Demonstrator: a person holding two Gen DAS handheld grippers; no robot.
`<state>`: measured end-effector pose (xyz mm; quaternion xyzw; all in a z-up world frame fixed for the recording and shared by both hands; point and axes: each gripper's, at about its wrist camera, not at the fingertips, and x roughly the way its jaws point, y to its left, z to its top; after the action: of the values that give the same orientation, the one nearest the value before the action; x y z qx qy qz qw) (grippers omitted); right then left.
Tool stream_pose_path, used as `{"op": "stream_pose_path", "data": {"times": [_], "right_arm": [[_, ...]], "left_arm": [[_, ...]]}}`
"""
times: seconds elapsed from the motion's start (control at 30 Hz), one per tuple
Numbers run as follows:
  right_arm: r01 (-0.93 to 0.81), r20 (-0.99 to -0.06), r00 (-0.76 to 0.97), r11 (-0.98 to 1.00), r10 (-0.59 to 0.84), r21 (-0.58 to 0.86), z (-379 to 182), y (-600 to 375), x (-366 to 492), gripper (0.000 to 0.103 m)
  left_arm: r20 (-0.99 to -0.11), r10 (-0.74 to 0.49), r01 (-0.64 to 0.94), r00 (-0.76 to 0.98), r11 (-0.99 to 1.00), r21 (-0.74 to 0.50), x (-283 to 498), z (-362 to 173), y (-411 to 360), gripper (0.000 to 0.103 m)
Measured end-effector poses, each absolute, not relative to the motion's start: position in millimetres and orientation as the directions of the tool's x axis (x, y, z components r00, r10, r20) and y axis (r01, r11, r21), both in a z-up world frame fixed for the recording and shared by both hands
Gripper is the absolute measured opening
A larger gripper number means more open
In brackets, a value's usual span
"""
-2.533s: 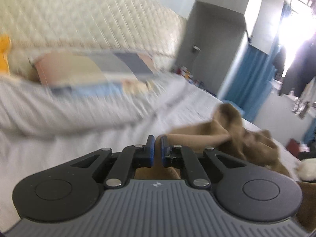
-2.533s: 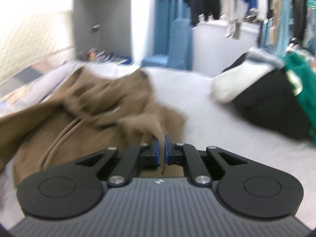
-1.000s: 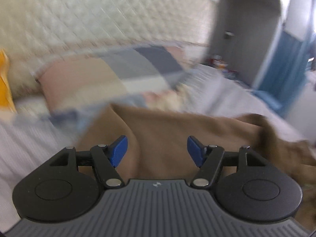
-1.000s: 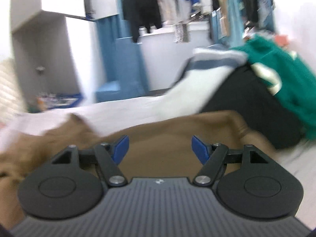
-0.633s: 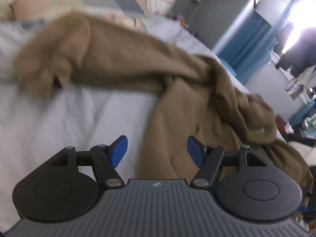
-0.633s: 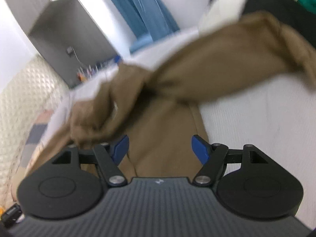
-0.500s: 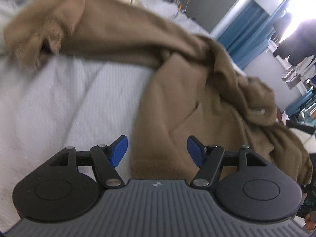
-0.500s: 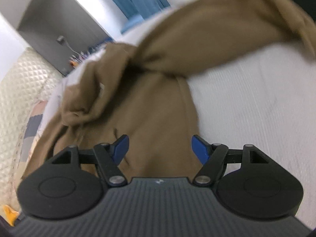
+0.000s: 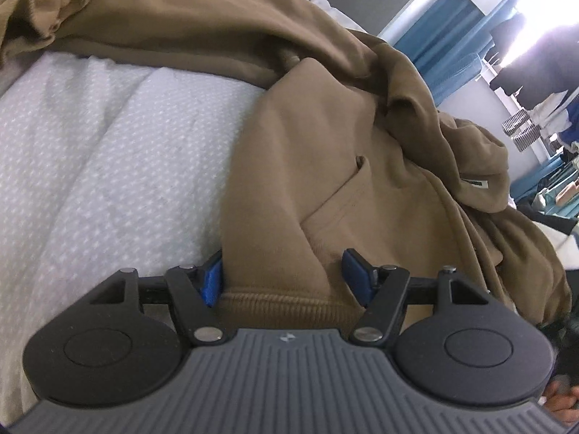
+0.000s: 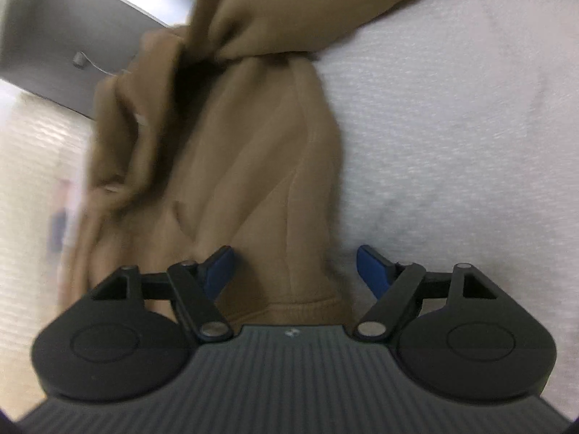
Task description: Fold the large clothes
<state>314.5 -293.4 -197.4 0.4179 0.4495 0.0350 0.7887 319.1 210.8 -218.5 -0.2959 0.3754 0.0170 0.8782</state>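
A brown hoodie [image 9: 325,152] lies spread on the white bed cover [image 9: 108,166], with its hood and a sleeve bunched at the far end. My left gripper [image 9: 284,276] is open low over the near hem. The ribbed hem's [image 9: 282,300] left corner lies between the blue fingers [image 9: 356,276], which do not press on it. In the right wrist view the same hoodie [image 10: 253,166] runs away from me. My right gripper [image 10: 296,267] is open, its jaws opening, with the hem's [image 10: 300,307] right corner between them, not gripped.
Bare bed cover [image 10: 452,137] lies right of the hoodie. A blue curtain [image 9: 445,25] and hanging dark clothes [image 9: 524,72] stand beyond the bed. A grey cabinet [image 10: 65,36] and quilted headboard [image 10: 32,152] are far left. A hand [image 9: 557,405] shows at the lower right.
Both grippers, earlier shut on the hoodie, let go and stand open. They have sunk and tilted down, from facing the room to sitting just over the hoodie's near hem.
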Motion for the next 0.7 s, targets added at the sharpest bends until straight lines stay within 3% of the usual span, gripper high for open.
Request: {"op": "stream_pose_path", "data": {"times": [0.07,0.13,0.2,0.23,0.3,0.37,0.47,0.7], "right_arm": [[0.24,-0.594,0.602,0.589,0.533,0.772,-195,-288,320,0.077],[0.176,-0.598,0.614,0.649,0.515,0.74,-183,-277,321,0.077],[0.148,-0.6,0.62,0.675,0.505,0.723,-178,-269,321,0.073],[0.16,-0.615,0.618,0.687,0.491,0.709,-180,-266,323,0.069],[0.202,-0.666,0.595,0.719,0.45,0.665,-188,-263,325,0.044],[0.211,-0.708,0.581,0.766,0.401,0.607,-190,-257,325,0.032],[0.208,-0.7,0.612,0.78,0.368,0.591,-181,-253,322,0.021],[0.16,-0.593,0.729,0.756,0.343,0.634,-142,-273,284,0.013]], "left_arm": [[-0.673,-0.189,-0.252,0.715,0.828,-0.5,322,-219,211,0.068],[-0.675,-0.179,-0.251,0.715,0.836,-0.488,323,-220,210,0.061],[-0.682,-0.164,-0.252,0.713,0.848,-0.467,331,-221,205,0.047],[-0.681,-0.161,-0.248,0.714,0.852,-0.462,332,-220,204,0.043],[-0.675,-0.16,-0.251,0.72,0.847,-0.469,335,-218,203,0.029],[-0.663,-0.155,-0.253,0.732,0.842,-0.476,331,-213,204,0.025],[-0.622,-0.154,-0.244,0.768,0.827,-0.506,320,-202,209,0.022],[-0.53,-0.195,-0.221,0.825,0.752,-0.621,291,-179,221,0.019]]}}
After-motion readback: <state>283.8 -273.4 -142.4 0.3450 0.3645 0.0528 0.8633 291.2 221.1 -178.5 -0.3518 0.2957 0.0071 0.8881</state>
